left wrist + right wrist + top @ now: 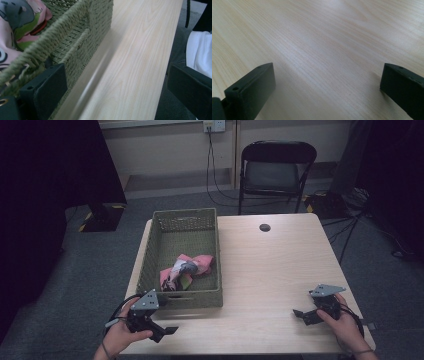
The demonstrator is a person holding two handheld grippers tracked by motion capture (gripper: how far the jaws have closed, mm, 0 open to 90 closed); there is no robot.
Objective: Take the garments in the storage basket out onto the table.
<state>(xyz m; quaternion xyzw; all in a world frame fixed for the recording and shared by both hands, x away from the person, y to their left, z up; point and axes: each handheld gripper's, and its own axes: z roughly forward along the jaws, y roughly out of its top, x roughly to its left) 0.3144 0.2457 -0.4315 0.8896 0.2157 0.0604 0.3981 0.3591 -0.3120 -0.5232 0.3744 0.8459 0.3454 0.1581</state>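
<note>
While it lies crumpled: one pink printed cloth [186, 270] sits in the near half of the basket [157, 251].
Basket: one, green woven, on the surface [270, 270] at its left side.
Left tool [167, 330]: jaws spread wide, holding nothing, just outside the basket's near wall.
Right tool [299, 313]: jaws spread wide, empty, low over bare surface, well apart from the basket.
Step, likely: reaching in for the cloth.
Doing it well: lift the left tool clear of the rim first, come down over a raised fold, close on fabric alone, not the weave.
Beyond: one folding chair [276, 170].
</note>
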